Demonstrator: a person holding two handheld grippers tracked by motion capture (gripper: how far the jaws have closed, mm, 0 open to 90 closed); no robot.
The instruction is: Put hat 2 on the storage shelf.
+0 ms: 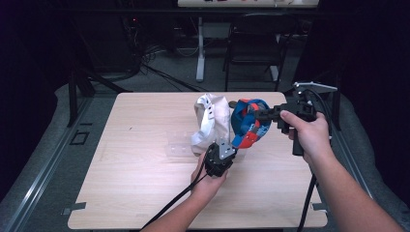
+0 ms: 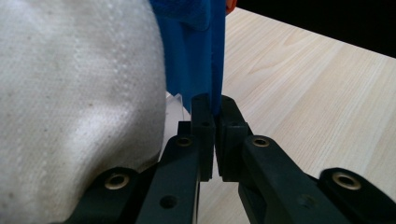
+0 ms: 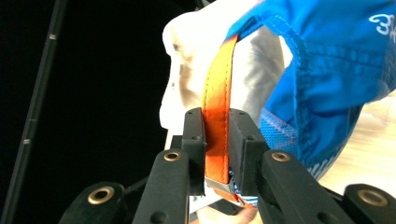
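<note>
Blue cap [image 1: 247, 123] held above bench [image 1: 145, 193], just right of white cap [image 1: 209, 121]. Left tongs [image 1: 227, 151] clenched on blue fabric edge; right tongs [image 1: 258, 115] grasping orange strap [image 3: 217, 121]. Risk: thin pinches slip if pulled apart; cap drops, snags white cap.

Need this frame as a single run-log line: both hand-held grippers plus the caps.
left hand-held gripper: shut on blue cap fabric | right hand-held gripper: shut on orange strap | white cap: beside blue cap, over table
</note>
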